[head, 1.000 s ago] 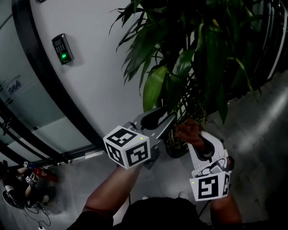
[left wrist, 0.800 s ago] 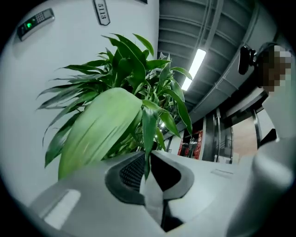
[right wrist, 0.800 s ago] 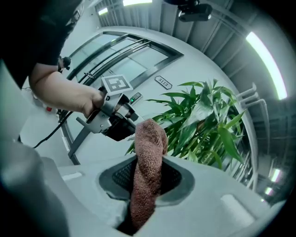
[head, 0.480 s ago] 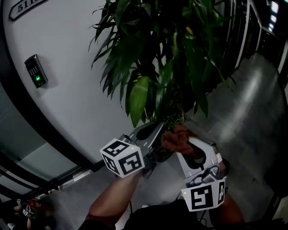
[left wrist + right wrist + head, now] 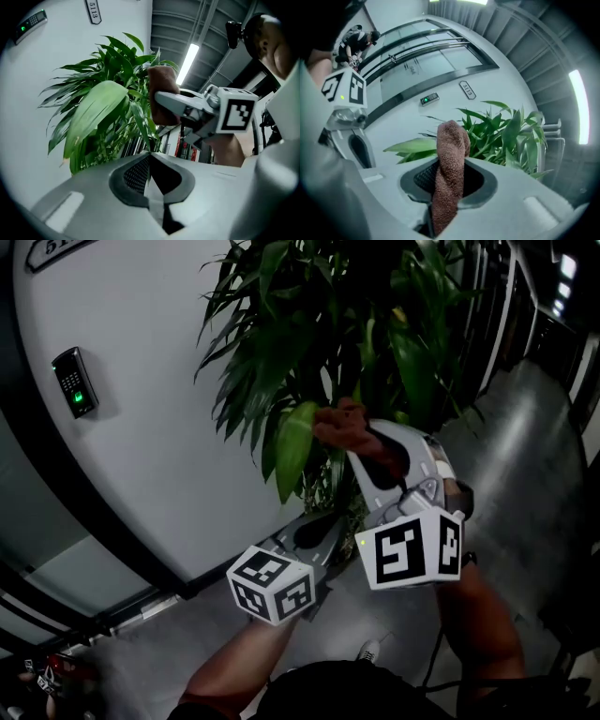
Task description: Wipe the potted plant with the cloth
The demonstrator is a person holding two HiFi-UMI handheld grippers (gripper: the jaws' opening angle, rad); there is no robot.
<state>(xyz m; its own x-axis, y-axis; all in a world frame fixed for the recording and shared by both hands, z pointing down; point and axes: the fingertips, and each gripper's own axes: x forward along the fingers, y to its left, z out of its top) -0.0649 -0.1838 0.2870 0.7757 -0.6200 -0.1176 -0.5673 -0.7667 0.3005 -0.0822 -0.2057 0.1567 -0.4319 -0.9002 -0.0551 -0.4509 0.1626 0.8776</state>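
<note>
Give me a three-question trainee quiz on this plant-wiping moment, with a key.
1. True or false: the right gripper is shut on the brown cloth.
2. What does the left gripper pinch? A the pot; B a narrow leaf; C the cloth.
3. Fill in: the wall keypad shows a ___ light.
Key: 1 true; 2 B; 3 green.

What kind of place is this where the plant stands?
Probably an office corridor: an access keypad and a room number plate are on the white wall, next to glass partitions in dark frames.
</note>
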